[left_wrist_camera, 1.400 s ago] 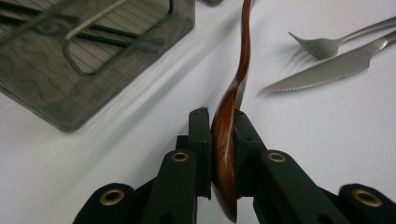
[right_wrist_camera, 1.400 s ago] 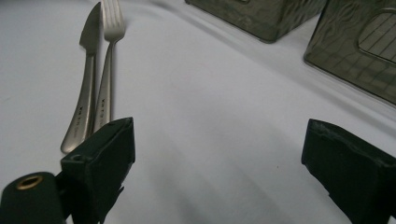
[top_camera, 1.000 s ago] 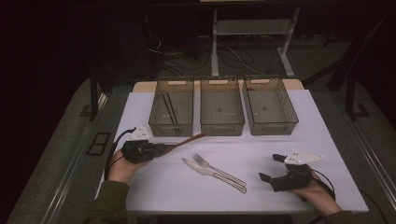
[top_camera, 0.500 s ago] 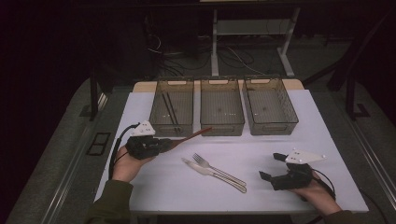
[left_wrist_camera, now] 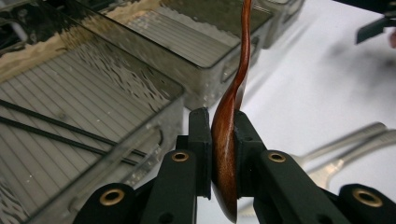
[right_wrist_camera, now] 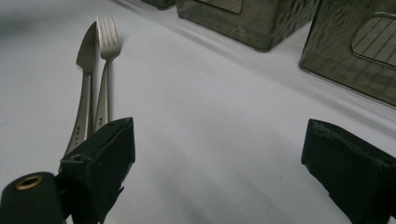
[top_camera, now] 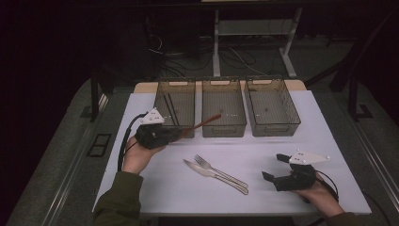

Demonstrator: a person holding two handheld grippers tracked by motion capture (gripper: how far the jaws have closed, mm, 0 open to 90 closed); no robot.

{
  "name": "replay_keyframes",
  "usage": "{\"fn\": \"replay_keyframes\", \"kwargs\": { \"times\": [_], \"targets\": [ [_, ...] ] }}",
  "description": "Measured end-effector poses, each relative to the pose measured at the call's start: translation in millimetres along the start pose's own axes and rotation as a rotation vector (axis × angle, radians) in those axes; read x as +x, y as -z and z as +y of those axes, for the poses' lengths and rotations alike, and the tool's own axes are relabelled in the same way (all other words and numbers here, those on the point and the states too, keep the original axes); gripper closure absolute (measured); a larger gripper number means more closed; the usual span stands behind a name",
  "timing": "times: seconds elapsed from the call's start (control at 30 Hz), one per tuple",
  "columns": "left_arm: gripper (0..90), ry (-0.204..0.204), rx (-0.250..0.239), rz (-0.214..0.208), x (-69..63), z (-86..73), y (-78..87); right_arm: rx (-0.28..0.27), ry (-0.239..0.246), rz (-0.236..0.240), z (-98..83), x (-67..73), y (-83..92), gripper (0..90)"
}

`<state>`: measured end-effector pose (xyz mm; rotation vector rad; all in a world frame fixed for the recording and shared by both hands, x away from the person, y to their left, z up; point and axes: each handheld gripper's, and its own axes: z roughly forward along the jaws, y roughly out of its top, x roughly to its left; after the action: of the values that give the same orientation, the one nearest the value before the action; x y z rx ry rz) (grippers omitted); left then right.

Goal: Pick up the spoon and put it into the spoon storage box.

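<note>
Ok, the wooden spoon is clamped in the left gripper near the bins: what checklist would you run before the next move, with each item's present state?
1. Left gripper grip on the wooden spoon: ok, both pads press the bowl.
2. Spoon clear of the table: ok, raised, its handle tip reaches over the middle bin.
3. Middle bin free to take it: ok, looks empty.
4. Left bin contents: two dark sticks inside, so probably not the spoon's bin; cannot tell.
5. Right gripper out of the way: ok, open, resting at the near right.
6. Fork and knife undisturbed: ok, lying side by side.
</note>
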<state>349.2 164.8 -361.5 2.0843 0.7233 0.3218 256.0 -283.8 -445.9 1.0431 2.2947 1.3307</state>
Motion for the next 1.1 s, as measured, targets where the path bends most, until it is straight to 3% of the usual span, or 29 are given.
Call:
{"fn": "replay_keyframes", "kwargs": {
  "times": [0.23,0.63,0.83,0.97,1.1],
  "targets": [
    [80.3,0.034,0.001,0.048,6.4,19.5,-17.8,-0.007,-0.007,-0.001,0.1,-0.2,1.3,9.1],
    [80.2,0.033,0.017,0.101,12.8,54.4,-53.2,-0.026,-0.015,0.003,0.9,-0.6,2.9,9.1],
    [80.2,0.069,0.025,0.137,14.0,65.5,-78.8,-0.032,-0.020,0.006,1.4,-1.0,3.4,9.1],
    [80.2,0.054,0.057,0.152,12.9,70.4,-99.5,-0.036,-0.021,0.007,1.5,-1.4,3.8,9.1],
    [80.2,0.074,0.079,0.167,11.6,73.1,-116.4,-0.041,-0.019,0.008,1.5,-2.0,4.5,9.1]
  ]
}}
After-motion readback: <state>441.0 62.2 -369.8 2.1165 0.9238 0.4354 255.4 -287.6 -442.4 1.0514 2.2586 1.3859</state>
